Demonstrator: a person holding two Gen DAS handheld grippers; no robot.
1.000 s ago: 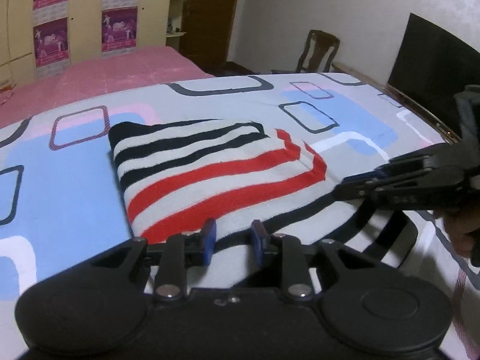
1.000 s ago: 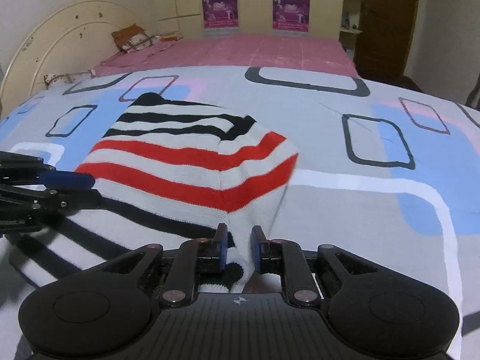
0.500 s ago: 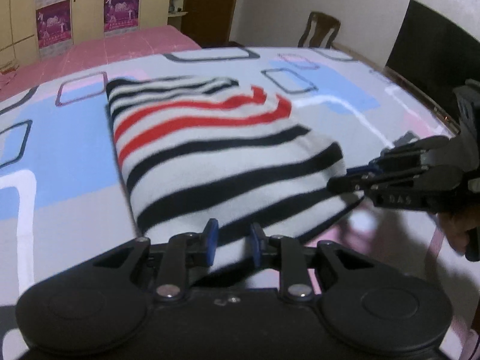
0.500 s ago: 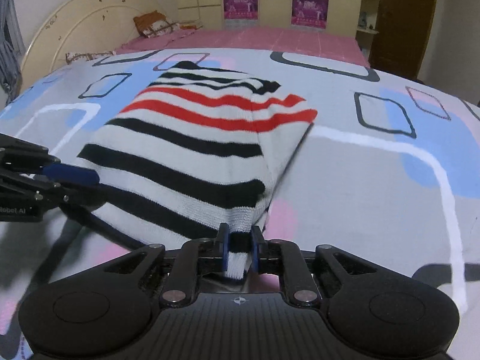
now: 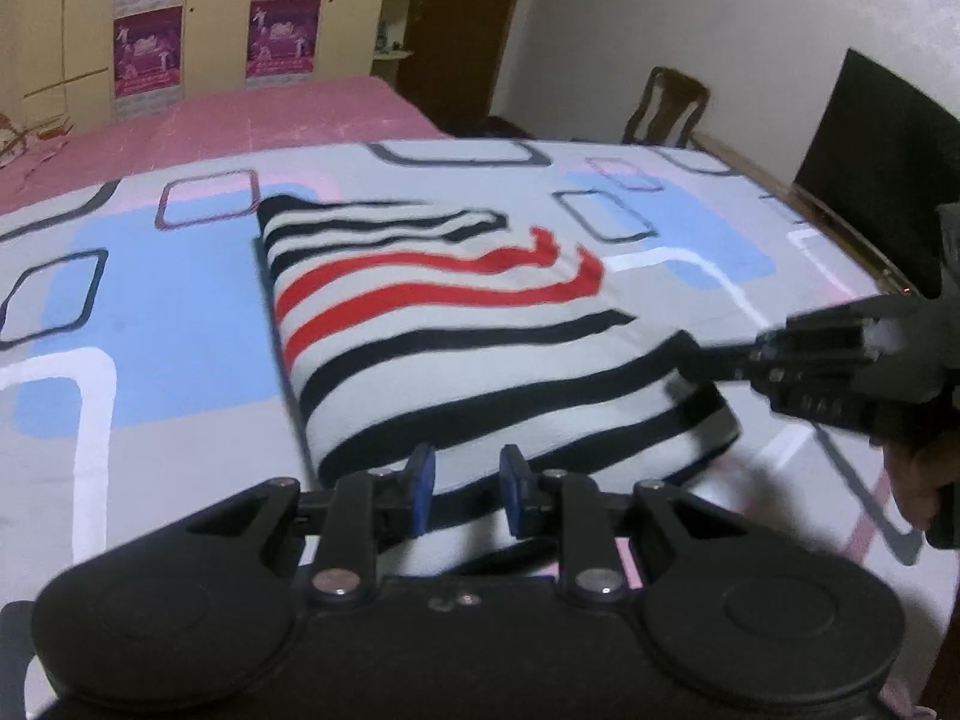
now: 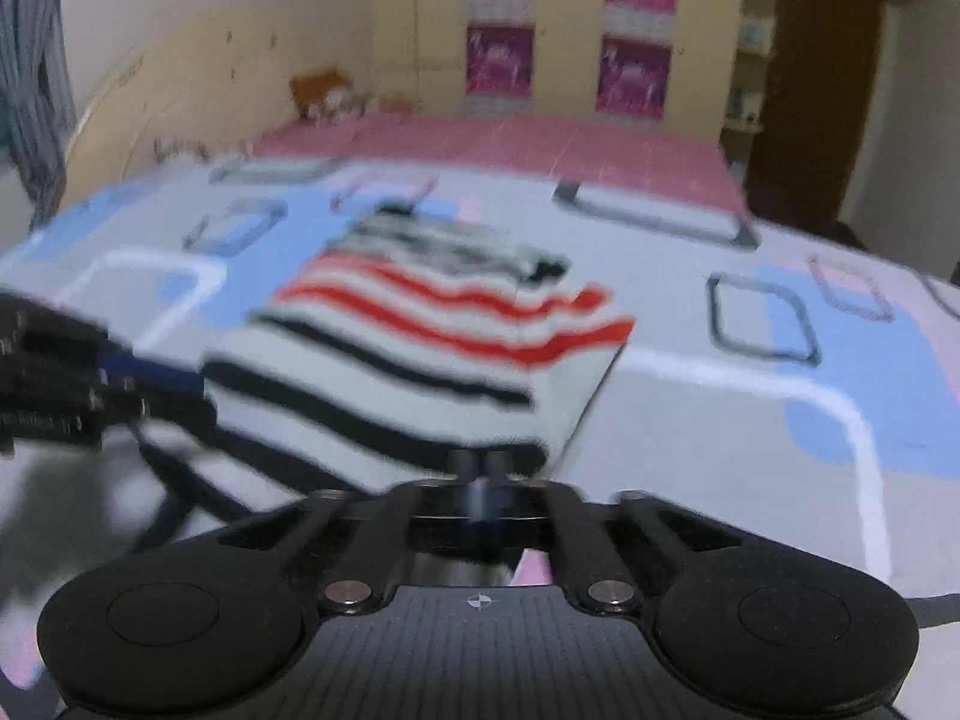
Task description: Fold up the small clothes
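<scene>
A small knit garment (image 5: 456,336) with black, white and red stripes lies stretched out on the patterned bedspread (image 5: 150,312). My left gripper (image 5: 462,483) is at the garment's near edge; its blue-padded jaws stand a little apart with striped cloth between them. My right gripper (image 6: 480,465) is shut on the garment's near corner (image 6: 498,420); its view is blurred by motion. It also shows at the right of the left wrist view (image 5: 690,360), holding the right corner. The left gripper's fingers (image 6: 150,372) show at the left of the right wrist view.
A pink sheet (image 5: 210,126) covers the far part of the bed. A wardrobe with purple posters (image 5: 282,36) stands behind it. A wooden chair (image 5: 666,102) and a dark screen (image 5: 882,144) stand at the right. A curved headboard (image 6: 138,114) lies at the left.
Both grippers have pulled the garment's near edge toward me. The folded top layer has opened out and more black stripes now show. The right view has become blurred.
</scene>
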